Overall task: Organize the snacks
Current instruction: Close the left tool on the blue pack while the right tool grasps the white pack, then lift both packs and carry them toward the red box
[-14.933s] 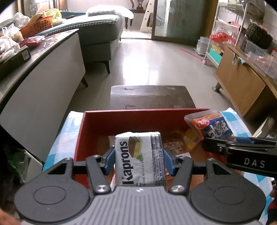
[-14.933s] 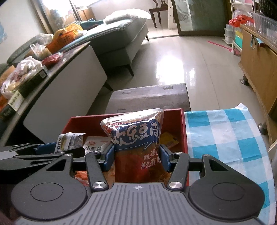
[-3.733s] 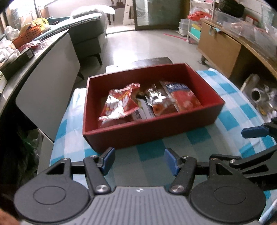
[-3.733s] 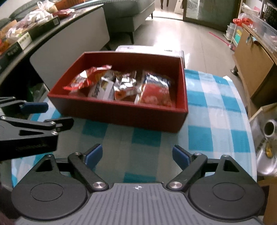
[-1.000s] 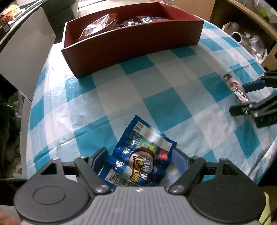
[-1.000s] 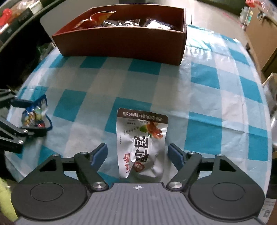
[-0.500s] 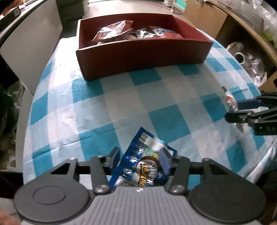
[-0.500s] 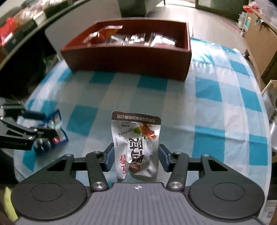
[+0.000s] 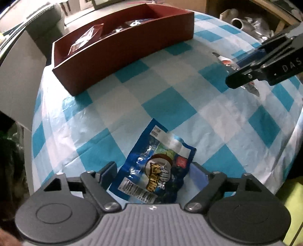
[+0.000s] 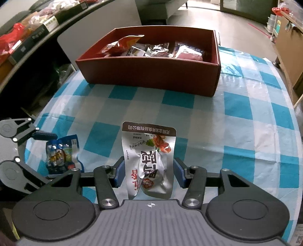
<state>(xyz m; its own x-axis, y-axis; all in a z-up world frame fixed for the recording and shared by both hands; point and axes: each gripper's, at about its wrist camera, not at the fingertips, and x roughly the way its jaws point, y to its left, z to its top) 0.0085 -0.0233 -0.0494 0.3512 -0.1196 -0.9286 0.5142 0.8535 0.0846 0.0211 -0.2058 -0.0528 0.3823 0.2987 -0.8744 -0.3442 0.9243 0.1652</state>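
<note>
A red box (image 10: pixel 151 75) with several snack packs stands at the far side of a blue-checked tablecloth; it also shows in the left wrist view (image 9: pixel 121 49). A blue snack pack (image 9: pixel 155 170) lies between the open fingers of my left gripper (image 9: pixel 153 172), which do not press it. It also shows in the right wrist view (image 10: pixel 61 151). My right gripper (image 10: pixel 149 174) is shut on a silver snack pack (image 10: pixel 149 160) and holds it above the cloth. The right gripper (image 9: pixel 265 66) shows at the right of the left wrist view.
A counter with packaged goods (image 10: pixel 28 34) curves along the left. A wooden cabinet (image 10: pixel 287 43) stands at the right. A grey sofa (image 10: pixel 159 7) is behind the table. The tablecloth (image 10: pixel 246 123) drops off at the table's round edges.
My left gripper has opened; the blue pack it squeezed half a second ago now lies loose between its fingers. My right gripper stays shut on the silver pack, held a little higher.
</note>
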